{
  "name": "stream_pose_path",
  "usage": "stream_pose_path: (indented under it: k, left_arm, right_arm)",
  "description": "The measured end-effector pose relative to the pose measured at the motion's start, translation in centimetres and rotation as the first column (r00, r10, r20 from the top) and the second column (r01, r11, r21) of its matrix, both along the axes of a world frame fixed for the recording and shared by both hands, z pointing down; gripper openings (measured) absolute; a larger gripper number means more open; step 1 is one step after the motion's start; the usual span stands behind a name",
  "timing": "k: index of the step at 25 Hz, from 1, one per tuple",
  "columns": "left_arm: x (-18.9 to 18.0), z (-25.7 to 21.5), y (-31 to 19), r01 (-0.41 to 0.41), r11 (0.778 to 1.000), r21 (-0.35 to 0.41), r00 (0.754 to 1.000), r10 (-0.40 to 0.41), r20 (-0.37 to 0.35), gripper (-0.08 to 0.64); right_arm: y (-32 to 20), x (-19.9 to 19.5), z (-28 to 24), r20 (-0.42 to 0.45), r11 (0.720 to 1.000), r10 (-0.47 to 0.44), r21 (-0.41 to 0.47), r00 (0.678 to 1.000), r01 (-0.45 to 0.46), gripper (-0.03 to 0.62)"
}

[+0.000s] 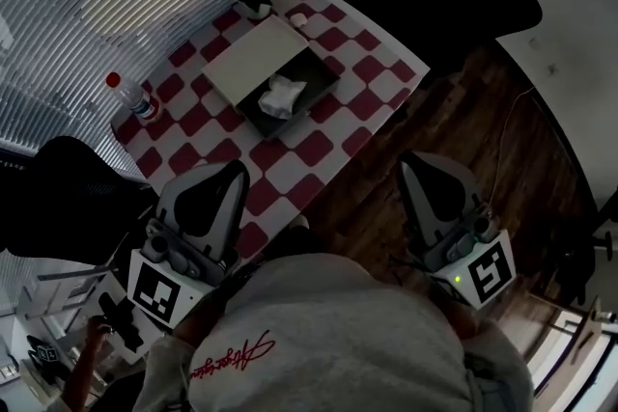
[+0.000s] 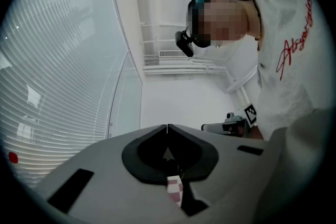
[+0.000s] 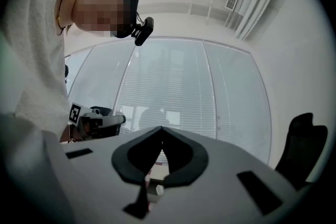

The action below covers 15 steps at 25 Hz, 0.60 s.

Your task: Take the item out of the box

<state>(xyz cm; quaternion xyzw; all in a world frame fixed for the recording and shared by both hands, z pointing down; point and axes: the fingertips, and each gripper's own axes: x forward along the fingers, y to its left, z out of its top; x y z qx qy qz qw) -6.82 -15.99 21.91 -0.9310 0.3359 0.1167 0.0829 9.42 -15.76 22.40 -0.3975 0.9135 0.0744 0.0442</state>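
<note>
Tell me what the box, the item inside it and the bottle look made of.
Box: likely cardboard, matte dark, with flat stiff walls and a pale lid.
Item: soft paper or cloth, white and crumpled; cannot tell which.
Bottle: clear plastic, see-through body, red cap.

Left tool [image 1: 236, 172] and right tool [image 1: 410, 164] held low, jaws together

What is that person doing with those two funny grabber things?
A person holds a gripper in each hand, close to the body and short of the table. The left gripper and the right gripper are both shut and empty. On the checkered table sits an open black box with a crumpled white item inside. Nothing is taken out yet.
</note>
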Motion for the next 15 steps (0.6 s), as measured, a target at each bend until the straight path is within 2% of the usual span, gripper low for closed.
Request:
stream_pose_path:
  k: [15]
  left_arm:
    - [-2.2, 0.0, -5.0, -0.005, 1.000, -0.015, 1.000, 0.005, -0.012, 0.017]
  right_arm:
    - [-5.4, -2.5, 0.3, 0.011, 1.000, -0.006, -0.013, 1.000, 0.007, 0.011]
